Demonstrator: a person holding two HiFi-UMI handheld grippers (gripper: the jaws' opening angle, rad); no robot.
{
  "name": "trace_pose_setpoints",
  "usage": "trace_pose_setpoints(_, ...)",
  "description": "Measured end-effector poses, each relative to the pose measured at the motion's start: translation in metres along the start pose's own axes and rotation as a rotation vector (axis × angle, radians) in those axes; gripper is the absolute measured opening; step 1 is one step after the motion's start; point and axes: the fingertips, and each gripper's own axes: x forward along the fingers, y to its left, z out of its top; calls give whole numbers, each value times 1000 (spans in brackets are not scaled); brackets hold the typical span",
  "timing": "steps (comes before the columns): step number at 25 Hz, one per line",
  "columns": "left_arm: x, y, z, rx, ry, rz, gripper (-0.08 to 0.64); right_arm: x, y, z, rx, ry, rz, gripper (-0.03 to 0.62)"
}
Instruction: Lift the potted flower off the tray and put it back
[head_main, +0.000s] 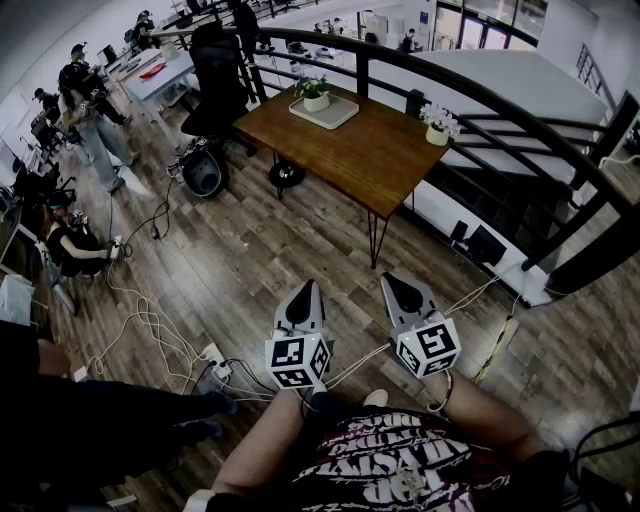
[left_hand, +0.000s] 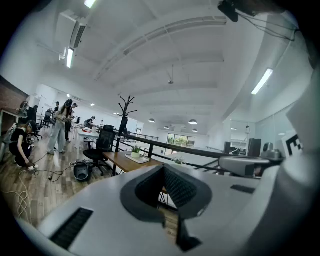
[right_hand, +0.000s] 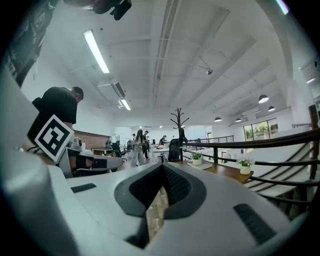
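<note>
The potted flower (head_main: 314, 93) stands in a white pot on a white tray (head_main: 325, 112) at the far end of a brown wooden table (head_main: 350, 160), well ahead of me. Both grippers are held close to my body, far short of the table. My left gripper (head_main: 306, 290) is shut with nothing in it, and so is my right gripper (head_main: 397, 283). In the left gripper view, beyond the closed left gripper (left_hand: 162, 170), the flower (left_hand: 135, 150) on its tray (left_hand: 140, 159) looks small. Past the closed right gripper (right_hand: 161, 172), the right gripper view shows the flower (right_hand: 197, 158) too.
A second potted flower (head_main: 437, 124) stands at the table's right edge. A black railing (head_main: 520, 120) runs behind and to the right of the table. A black office chair (head_main: 218, 75) stands at its left. Cables and a power strip (head_main: 212, 360) lie on the wood floor. People stand and crouch at far left (head_main: 90, 120).
</note>
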Motion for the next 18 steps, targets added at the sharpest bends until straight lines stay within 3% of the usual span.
trace_pose_setpoints(18, 4, -14, 17, 51, -6, -4, 6, 3, -14, 18, 44, -61, -5, -9)
